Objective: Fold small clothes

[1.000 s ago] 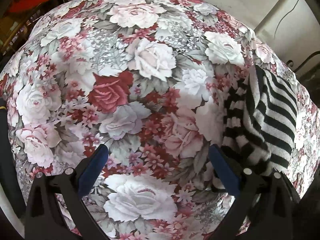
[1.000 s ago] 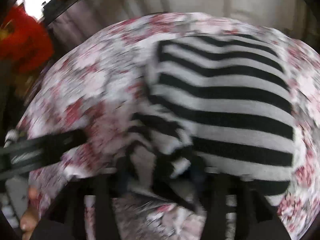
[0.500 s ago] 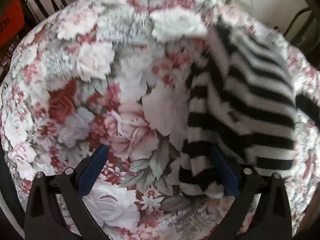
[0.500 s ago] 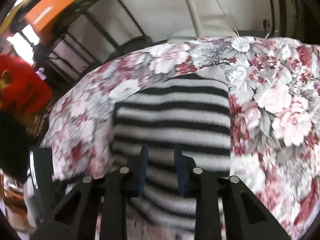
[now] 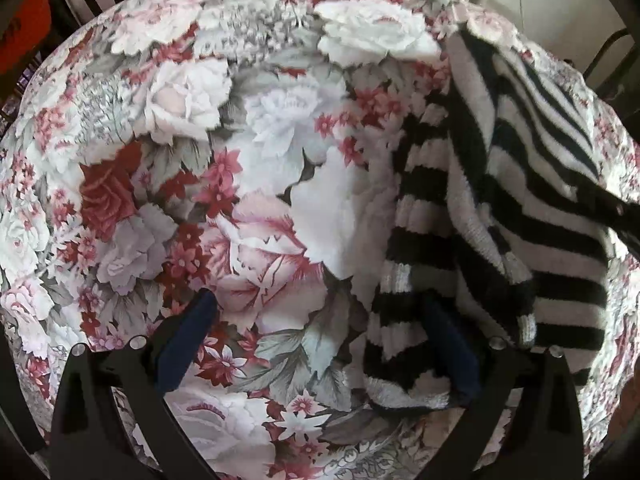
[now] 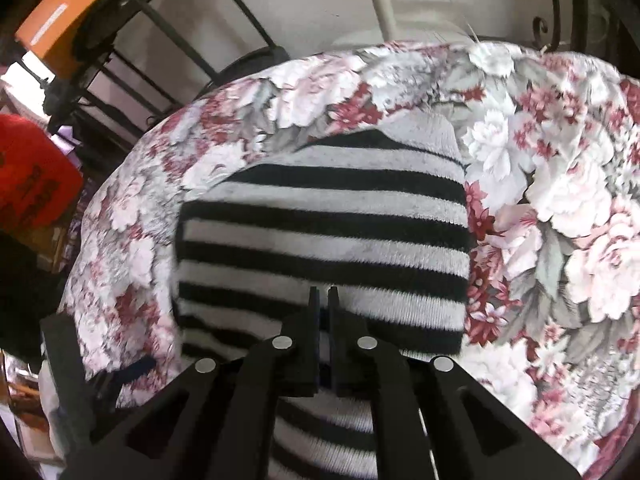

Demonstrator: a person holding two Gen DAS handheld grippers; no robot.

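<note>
The soft, limp striped sweater (image 6: 320,248) needs hem-corner grips; the right gripper (image 6: 323,300) pinches it, the left gripper (image 5: 316,340) gapes empty.

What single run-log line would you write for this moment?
step: folding | left claw: open, over sweater's edge | right claw: shut, above sweater, grip unclear | surface: flowered cloth

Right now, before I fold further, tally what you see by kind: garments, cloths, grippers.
Striped garment: 1
Floral tablecloth: 1
Grippers: 2, left gripper open, right gripper shut over the garment
Total: 4
</note>
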